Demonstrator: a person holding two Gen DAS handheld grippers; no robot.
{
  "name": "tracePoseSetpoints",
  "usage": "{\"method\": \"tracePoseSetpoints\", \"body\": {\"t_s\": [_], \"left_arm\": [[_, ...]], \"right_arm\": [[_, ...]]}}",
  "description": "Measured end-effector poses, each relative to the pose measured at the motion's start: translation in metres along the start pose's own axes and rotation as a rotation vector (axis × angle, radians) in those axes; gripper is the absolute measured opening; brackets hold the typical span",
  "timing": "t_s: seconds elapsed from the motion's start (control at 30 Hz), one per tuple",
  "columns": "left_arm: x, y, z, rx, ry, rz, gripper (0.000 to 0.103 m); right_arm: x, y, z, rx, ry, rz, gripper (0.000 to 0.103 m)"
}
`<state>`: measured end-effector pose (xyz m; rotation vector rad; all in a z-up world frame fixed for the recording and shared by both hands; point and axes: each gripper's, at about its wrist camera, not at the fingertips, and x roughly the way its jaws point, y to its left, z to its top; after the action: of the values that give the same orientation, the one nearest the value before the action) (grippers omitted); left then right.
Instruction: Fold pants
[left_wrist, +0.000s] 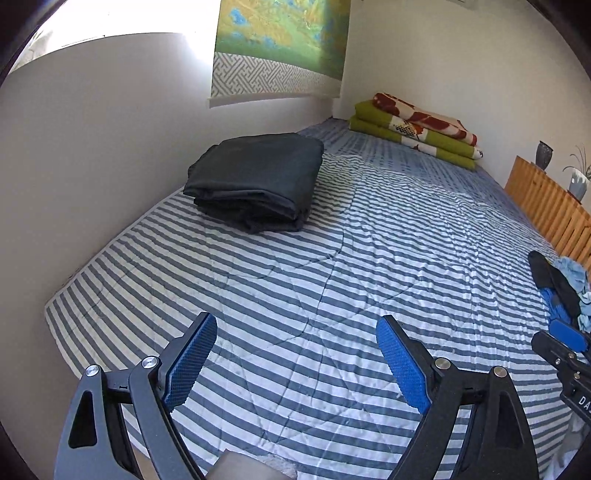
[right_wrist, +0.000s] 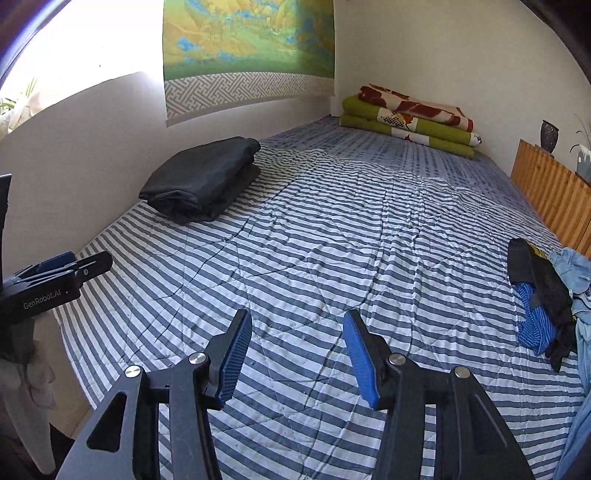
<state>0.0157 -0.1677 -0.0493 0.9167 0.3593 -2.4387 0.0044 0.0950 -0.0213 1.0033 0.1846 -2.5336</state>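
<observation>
A dark pair of pants (left_wrist: 255, 181) (right_wrist: 201, 181) lies folded in a thick stack on the striped quilt (left_wrist: 369, 240), at the left by the wall. My left gripper (left_wrist: 295, 319) hangs over the near part of the quilt, well short of the stack, open with nothing between its blue pads; it also shows from the side, the left gripper (right_wrist: 85, 264). My right gripper (right_wrist: 296, 314) stands open and empty over the quilt's middle, and only an edge of the right gripper (left_wrist: 561, 338) shows in the left wrist view. A loose pile of clothes (right_wrist: 543, 295) (left_wrist: 565, 288) lies at the right.
Folded green and red blankets (left_wrist: 413, 129) sit in the far corner of the bed. A wooden slatted board (left_wrist: 546, 206) runs along the right side, with a vase and a plant behind it. A landscape hanging (right_wrist: 247, 48) is on the far wall.
</observation>
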Motion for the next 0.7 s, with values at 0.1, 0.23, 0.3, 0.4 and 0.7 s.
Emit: {"method": "tracePoseSetpoints", "body": {"t_s": [0.1, 0.23, 0.3, 0.4, 0.7], "left_arm": [[0.005, 0.002, -0.001, 0.018, 0.009, 0.013, 0.09], [0.0, 0.0, 0.003, 0.013, -0.006, -0.013, 0.09], [-0.005, -0.003, 0.005, 0.021, -0.029, -0.009, 0.09], [-0.009, -0.007, 0.007, 0.026, -0.044, -0.007, 0.09], [-0.014, -0.006, 0.008, 0.004, -0.051, -0.023, 0.09]], "right_arm": [[0.009, -0.002, -0.001, 0.017, 0.01, 0.0, 0.048], [0.019, -0.006, -0.006, 0.022, 0.031, -0.015, 0.048], [0.025, -0.01, -0.01, 0.042, 0.052, -0.009, 0.048], [0.027, -0.012, -0.012, 0.053, 0.068, -0.005, 0.048], [0.003, -0.008, -0.005, 0.041, -0.019, -0.034, 0.048]]}}
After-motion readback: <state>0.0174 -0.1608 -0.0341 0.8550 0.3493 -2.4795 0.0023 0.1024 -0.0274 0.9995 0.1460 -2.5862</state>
